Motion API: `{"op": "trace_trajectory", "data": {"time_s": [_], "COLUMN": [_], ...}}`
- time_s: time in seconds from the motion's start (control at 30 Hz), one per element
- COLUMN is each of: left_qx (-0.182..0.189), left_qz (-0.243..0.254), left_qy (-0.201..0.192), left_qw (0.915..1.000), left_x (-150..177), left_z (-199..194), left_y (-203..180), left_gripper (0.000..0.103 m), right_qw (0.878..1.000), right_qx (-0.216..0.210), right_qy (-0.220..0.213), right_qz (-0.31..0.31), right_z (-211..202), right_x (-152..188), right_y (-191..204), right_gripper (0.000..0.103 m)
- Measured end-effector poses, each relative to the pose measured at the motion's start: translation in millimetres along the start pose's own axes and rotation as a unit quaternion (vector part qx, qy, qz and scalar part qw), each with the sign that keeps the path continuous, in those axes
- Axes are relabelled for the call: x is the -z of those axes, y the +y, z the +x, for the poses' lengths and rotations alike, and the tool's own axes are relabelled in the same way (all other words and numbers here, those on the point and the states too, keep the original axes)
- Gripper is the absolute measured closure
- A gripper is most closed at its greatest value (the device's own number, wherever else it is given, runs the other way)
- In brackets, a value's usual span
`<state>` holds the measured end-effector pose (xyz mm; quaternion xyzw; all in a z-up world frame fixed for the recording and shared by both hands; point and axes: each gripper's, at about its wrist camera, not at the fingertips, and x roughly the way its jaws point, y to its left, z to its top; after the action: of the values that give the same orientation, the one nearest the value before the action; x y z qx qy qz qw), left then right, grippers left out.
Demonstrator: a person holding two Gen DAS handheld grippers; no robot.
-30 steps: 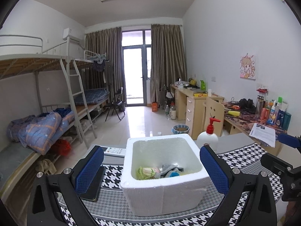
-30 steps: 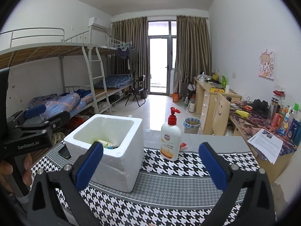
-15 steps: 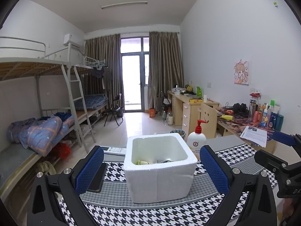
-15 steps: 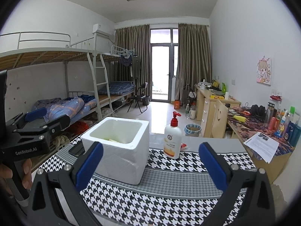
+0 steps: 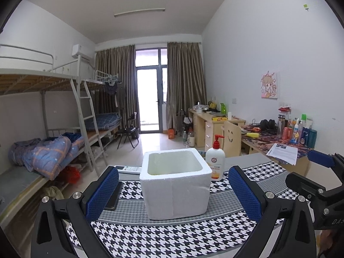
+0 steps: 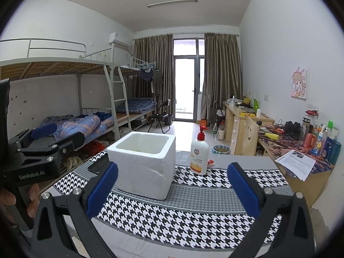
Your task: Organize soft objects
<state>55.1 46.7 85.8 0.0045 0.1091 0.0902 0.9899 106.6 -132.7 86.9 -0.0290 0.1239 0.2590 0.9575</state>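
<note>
A white foam box (image 5: 175,181) stands on the houndstooth cloth (image 5: 172,234), seen also as the foam box (image 6: 143,164) in the right wrist view. Its contents are hidden below the rim from both views. My left gripper (image 5: 173,193) is open in front of the box, nothing between its blue pads (image 5: 103,193). My right gripper (image 6: 172,190) is open too, to the right of the box and back from it, empty. In the right wrist view the left gripper (image 6: 43,144) shows at the left, held by a hand (image 6: 19,200).
A white pump bottle (image 6: 200,153) with a red top stands right of the box. A dark phone (image 5: 112,197) and a remote (image 5: 129,168) lie left of it. Bunk beds (image 5: 53,150) line the left wall; a cluttered desk (image 6: 301,148) and papers (image 6: 297,163) are right.
Both grippers have pulled back and dropped lower relative to the box, so the soft items seen inside it a second ago are now hidden below the rim. Both stayed open.
</note>
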Motion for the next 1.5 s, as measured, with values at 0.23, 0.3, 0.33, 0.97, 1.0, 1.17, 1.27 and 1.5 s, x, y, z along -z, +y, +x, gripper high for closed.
{"op": "trace_trajectory", "data": {"time_s": [0.23,0.3,0.33,0.97,1.0,1.17,1.27,1.5], "left_qx": [0.002,0.002,0.002,0.010,0.011,0.011,-0.011,-0.011], "left_qz": [-0.014,-0.017,-0.018,-0.049,-0.051,-0.058,-0.050,-0.036], "left_qy": [-0.014,-0.018,-0.017,0.004,0.006,0.003,-0.006,-0.003], "left_qw": [0.9998,0.9997,0.9997,0.9988,0.9986,0.9983,0.9987,0.9993], "left_x": [14.4,21.4,24.3,90.0,91.0,95.3,98.0,106.2], "left_z": [-15.3,-17.4,-18.3,-29.4,-29.4,-33.4,-38.2,-41.6], "left_y": [0.2,-0.6,-0.1,-3.3,-2.9,-3.2,-4.9,-10.1], "left_gripper": [0.001,0.001,0.001,0.001,0.001,0.001,0.001,0.001], "right_qw": [1.000,1.000,1.000,1.000,1.000,1.000,1.000,1.000], "right_qx": [0.007,0.003,0.001,0.010,0.012,0.015,0.014,0.017], "right_qy": [-0.010,-0.012,-0.011,-0.011,-0.011,-0.012,-0.014,-0.012], "right_qz": [0.003,0.008,0.011,0.021,0.021,0.022,0.021,0.015], "right_z": [-10.2,-12.5,-12.9,-29.2,-30.0,-32.3,-34.2,-35.5], "right_x": [16.2,22.1,26.1,83.3,83.7,85.8,89.2,97.2], "right_y": [3.7,3.2,2.9,11.4,10.9,9.6,10.3,13.4], "right_gripper": [0.000,0.000,0.000,0.000,0.000,0.000,0.000,0.000]}}
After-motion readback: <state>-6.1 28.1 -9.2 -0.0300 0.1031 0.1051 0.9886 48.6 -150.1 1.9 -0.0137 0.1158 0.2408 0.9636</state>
